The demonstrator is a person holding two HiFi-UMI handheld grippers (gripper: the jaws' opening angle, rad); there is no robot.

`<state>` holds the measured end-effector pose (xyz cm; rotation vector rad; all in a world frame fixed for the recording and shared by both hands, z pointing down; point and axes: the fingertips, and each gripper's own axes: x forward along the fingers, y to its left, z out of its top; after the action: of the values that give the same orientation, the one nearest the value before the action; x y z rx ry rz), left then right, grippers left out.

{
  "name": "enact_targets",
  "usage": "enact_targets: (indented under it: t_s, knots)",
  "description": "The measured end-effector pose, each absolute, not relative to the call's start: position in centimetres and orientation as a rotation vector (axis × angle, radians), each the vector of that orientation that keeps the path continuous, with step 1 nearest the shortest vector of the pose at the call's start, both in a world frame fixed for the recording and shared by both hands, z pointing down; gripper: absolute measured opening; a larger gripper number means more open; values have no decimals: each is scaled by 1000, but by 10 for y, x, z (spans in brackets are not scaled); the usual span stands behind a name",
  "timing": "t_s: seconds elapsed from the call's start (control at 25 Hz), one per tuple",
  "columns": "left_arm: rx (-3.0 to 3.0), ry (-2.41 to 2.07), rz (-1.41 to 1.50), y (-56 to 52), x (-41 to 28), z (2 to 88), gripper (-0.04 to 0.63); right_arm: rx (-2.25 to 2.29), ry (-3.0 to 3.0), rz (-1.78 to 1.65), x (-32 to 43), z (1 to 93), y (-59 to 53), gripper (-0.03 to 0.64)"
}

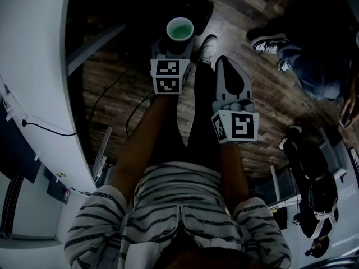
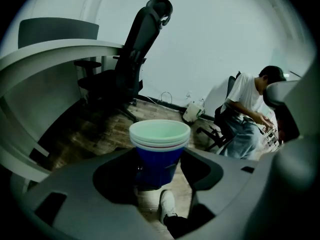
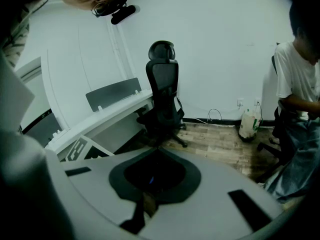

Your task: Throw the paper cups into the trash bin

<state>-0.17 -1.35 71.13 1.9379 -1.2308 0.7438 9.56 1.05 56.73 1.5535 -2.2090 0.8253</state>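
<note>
Head view: the left tool point(image 1: 178, 42) is clamped on a stack of paper cups point(image 1: 179, 29). The stack is upright, mouth up, and held in the air over the wooden floor point(image 1: 112, 77), just beyond the wearer's shoe point(image 1: 208, 46). The right tool point(image 1: 227, 72) is to its right and nearer, clenched with nothing in it. A white worktop point(image 1: 33, 49) curves down the left side. Another person point(image 1: 314, 66) sits at the far right. There is a dark shape beyond the cups; I can't tell if it's the trash bin.

Left gripper view: the cups are blue, nested, with white rims. They sit between the jaws, which press on the lower walls, and the rims stand above the jaws. An office chair point(image 2: 135, 59) is at the far left. No bin is visible.

Right gripper view: the jaw tips meet with nothing between them. The chair and the worktop edge lie beyond. No bin here either.

Judgement: the step in hand is carrying the stack to the bin. To do it well:
- Hold the grip as it is, since paper walls crush if squeezed harder.
- Keep the stack upright so the inner cups don't slide out.
- Find the bin first and bring the stack low, right over its mouth.
- Then spread the jaws fully so all the cups fall together.
- Keep the right tool out of the drop path.

The risks are a drop from too far out bouncing off the rim, and nested cups separating onto the floor.
</note>
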Motion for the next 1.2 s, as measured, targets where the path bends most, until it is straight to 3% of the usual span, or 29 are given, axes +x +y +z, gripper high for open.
enact_targets:
  t_s: [1.2]
  knots:
    - [1820,-1114,901,-21,8,815,284,1553,-2144,897,109,600,27,17]
